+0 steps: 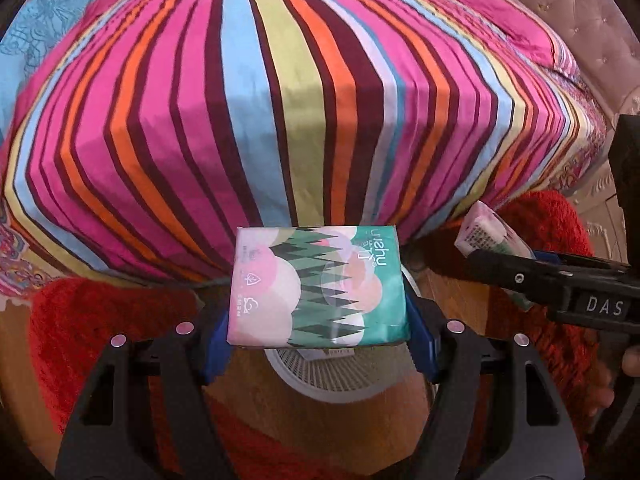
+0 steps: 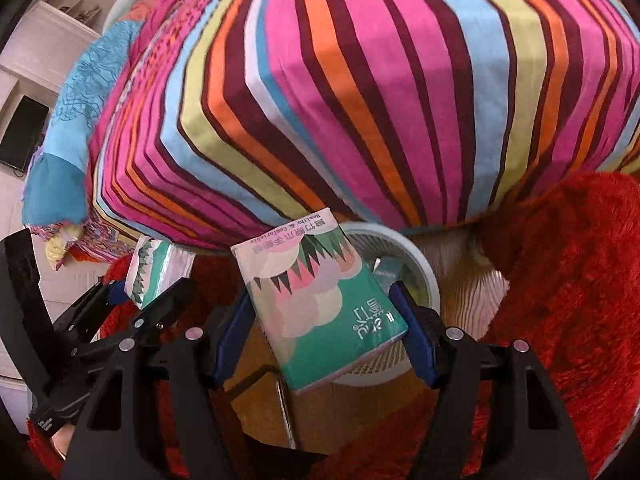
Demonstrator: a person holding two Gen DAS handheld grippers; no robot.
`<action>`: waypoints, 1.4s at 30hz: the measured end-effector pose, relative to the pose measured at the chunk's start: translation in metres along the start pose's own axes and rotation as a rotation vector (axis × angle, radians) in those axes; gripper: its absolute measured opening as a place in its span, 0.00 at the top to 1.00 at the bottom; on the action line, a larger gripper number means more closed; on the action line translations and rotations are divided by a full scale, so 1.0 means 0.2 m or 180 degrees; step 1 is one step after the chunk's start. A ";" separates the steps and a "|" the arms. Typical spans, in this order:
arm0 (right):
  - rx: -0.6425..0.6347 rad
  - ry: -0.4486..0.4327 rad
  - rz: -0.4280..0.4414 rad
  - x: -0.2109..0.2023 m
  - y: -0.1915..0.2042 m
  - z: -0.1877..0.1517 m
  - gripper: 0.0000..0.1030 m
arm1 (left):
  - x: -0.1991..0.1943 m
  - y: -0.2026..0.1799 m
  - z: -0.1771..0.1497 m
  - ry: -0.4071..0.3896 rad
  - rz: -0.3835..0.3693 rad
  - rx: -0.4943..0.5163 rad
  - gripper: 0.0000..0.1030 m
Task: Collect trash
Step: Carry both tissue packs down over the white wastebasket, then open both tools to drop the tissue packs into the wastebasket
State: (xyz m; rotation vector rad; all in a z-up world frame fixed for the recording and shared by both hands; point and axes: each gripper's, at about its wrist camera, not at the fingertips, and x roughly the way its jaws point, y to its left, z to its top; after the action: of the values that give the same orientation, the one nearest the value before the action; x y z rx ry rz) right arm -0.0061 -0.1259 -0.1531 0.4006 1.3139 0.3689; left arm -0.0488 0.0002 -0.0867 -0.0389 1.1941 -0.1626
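Note:
My left gripper point(image 1: 318, 326) is shut on a green and pink tissue pack point(image 1: 318, 286), held flat above a white mesh bin point(image 1: 340, 372) on the floor. My right gripper point(image 2: 320, 320) is shut on a second tissue pack point(image 2: 324, 308), tilted, above the same bin point(image 2: 400, 252). In the left wrist view the right gripper point(image 1: 560, 284) shows at the right with its pack point(image 1: 486, 232). In the right wrist view the left gripper point(image 2: 132, 312) shows at the left with its pack point(image 2: 156, 272).
A bed with a striped cover point(image 1: 280, 100) rises right behind the bin. A red shaggy rug point(image 2: 560, 280) lies on the wooden floor point(image 1: 452, 300) around the bin. A blue pillow point(image 2: 80, 120) lies at the bed's left. A tufted headboard point(image 1: 580, 20) stands at the right.

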 end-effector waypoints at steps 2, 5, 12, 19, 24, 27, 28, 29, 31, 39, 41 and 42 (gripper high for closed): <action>0.0028 0.0092 -0.0014 0.04 -0.01 -0.01 0.37 | 0.03 0.01 -0.01 0.0089 -0.0020 -0.0011 0.33; 0.0132 0.0262 -0.0006 0.11 -0.05 -0.02 0.37 | 0.10 0.01 -0.02 0.0240 -0.0044 -0.0045 0.33; 0.0467 0.0580 0.0011 0.22 -0.13 -0.04 0.37 | 0.23 0.02 -0.04 0.0569 -0.0089 -0.0096 0.33; 0.0545 0.0752 -0.0041 0.32 -0.14 -0.03 0.37 | 0.35 0.02 -0.05 0.0821 -0.0057 -0.0092 0.33; 0.0614 0.0888 -0.0058 0.39 -0.16 -0.03 0.37 | 0.43 0.02 -0.05 0.0971 -0.0023 -0.0112 0.33; 0.0651 0.0957 -0.0084 0.43 -0.17 -0.02 0.37 | 0.44 0.03 -0.03 0.1058 -0.0018 -0.0133 0.33; 0.0670 0.0983 -0.0090 0.45 -0.17 -0.02 0.37 | 0.45 0.03 -0.03 0.1089 -0.0017 -0.0139 0.33; 0.0695 0.1015 -0.0103 0.47 -0.18 -0.02 0.37 | 0.46 0.03 -0.03 0.1125 -0.0017 -0.0146 0.33; 0.0729 0.1064 -0.0129 0.51 -0.19 -0.02 0.38 | 0.49 0.03 -0.02 0.1207 -0.0024 -0.0164 0.33; 0.0966 0.1299 -0.0159 0.65 -0.24 -0.01 0.37 | 0.61 0.03 -0.03 0.1485 -0.0034 -0.0242 0.33; 0.0994 0.1348 -0.0193 0.68 -0.25 -0.01 0.38 | 0.65 0.04 -0.04 0.1563 -0.0044 -0.0285 0.33; 0.1013 0.1380 -0.0207 0.70 -0.25 -0.02 0.38 | 0.67 0.05 -0.05 0.1600 -0.0048 -0.0308 0.33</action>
State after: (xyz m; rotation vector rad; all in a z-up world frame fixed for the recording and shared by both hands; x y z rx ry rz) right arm 0.0226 -0.1029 -0.2972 0.5629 1.8150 0.1951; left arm -0.0091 -0.0095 -0.2142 -0.0956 1.7035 -0.1310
